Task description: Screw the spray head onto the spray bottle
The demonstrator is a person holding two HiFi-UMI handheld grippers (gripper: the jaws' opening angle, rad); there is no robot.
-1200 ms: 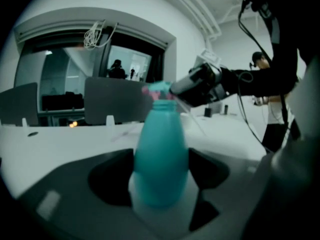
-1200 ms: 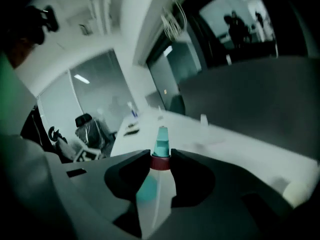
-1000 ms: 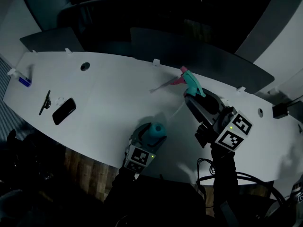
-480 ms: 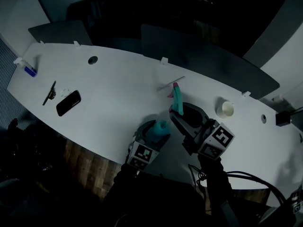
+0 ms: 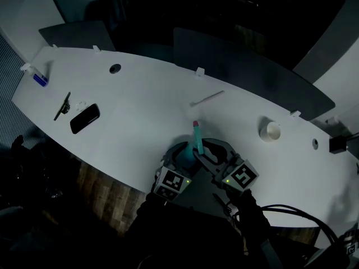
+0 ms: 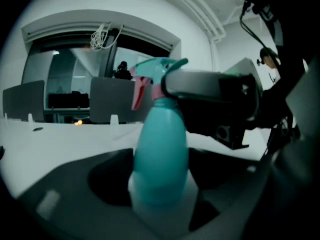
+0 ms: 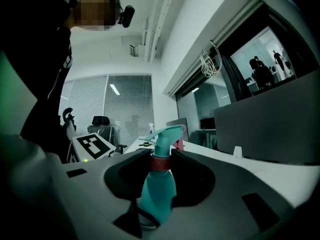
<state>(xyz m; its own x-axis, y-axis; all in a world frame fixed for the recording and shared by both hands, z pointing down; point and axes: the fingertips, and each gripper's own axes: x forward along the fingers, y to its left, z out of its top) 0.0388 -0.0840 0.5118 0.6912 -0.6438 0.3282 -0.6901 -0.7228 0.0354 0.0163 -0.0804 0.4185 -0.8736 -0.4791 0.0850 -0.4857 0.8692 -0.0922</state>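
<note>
Left tongs (image 5: pixel 182 157) clamped around the body of the teal bottle (image 6: pixel 161 154), holding it upright just above the near edge of the white worktop (image 5: pixel 146 105). Right tongs (image 7: pixel 160 160) clenched on the red collar (image 7: pixel 160 163) of the spray head (image 5: pixel 197 138), coming in from the bottle's right side. The head sits on the bottle's neck, collar right at the top of the bottle; can't tell how far it's threaded on. In the head view the nozzle points away from the person, pink trigger (image 6: pixel 140 91) hanging under it. The two tongs are right beside each other, their marker cubes facing up toward the person, left cube (image 5: pixel 171 182) and right cube (image 5: pixel 242 176). Rest of the worktop: a thin white stick (image 5: pixel 206 98) lying well beyond the bottle, a small white cup-like thing (image 5: pixel 270 131) off to the right, a dark phone (image 5: pixel 84 118) far left with a dark clip-like item (image 5: pixel 61 106) next to it, and a small blue object (image 5: pixel 39 80) at the far left edge. Round cable hole (image 5: pixel 115 68) near the back edge. Grey divider panels (image 5: pixel 247 66) stand behind the worktop. Room is dim.
</note>
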